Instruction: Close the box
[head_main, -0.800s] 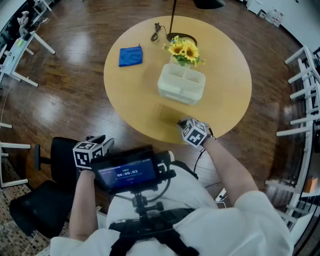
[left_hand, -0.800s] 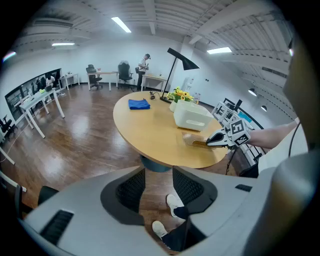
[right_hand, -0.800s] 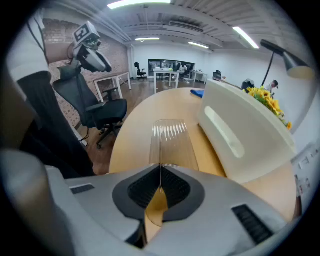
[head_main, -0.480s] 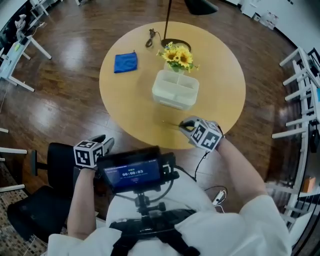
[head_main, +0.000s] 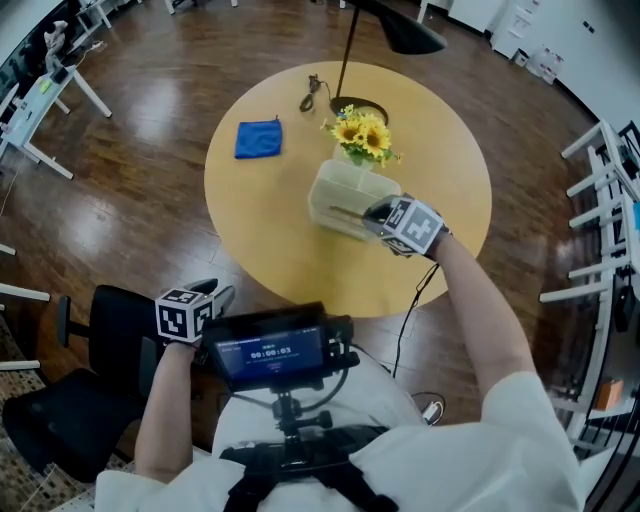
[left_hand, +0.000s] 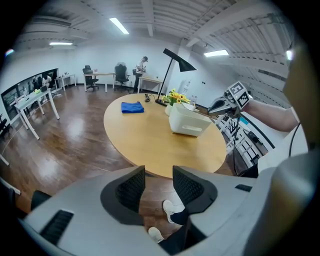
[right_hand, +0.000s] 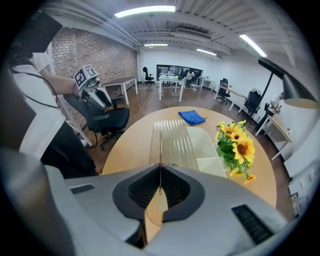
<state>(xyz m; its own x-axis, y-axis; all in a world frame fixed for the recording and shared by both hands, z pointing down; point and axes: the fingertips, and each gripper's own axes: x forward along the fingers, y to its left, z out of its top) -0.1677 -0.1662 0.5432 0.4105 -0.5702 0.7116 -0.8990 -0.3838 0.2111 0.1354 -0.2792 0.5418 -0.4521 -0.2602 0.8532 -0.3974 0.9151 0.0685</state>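
A pale cream box (head_main: 358, 182) with compartments stands open near the middle of the round wooden table (head_main: 270, 240). My right gripper (head_main: 376, 211) is shut on one edge of the clear ribbed lid (right_hand: 172, 142). The lid reaches out from the jaws, slanting over the box (right_hand: 212, 150); the lid (head_main: 335, 203) covers the box's near side. My left gripper (head_main: 216, 296) hangs off the table by my lap, open with nothing between its jaws (left_hand: 159, 187). From there the box (left_hand: 187, 120) and the right gripper (left_hand: 220, 104) show across the table.
Sunflowers (head_main: 365, 135) stand right behind the box, with a lamp base (head_main: 352, 105) and cable beyond. A blue cloth (head_main: 258, 138) lies at the table's far left. A black office chair (head_main: 90, 370) is at my left, white racks (head_main: 605, 200) at my right.
My right gripper has risen from the table's near edge and moved forward to the box, carrying the clear lid. The left gripper has stayed by my lap.
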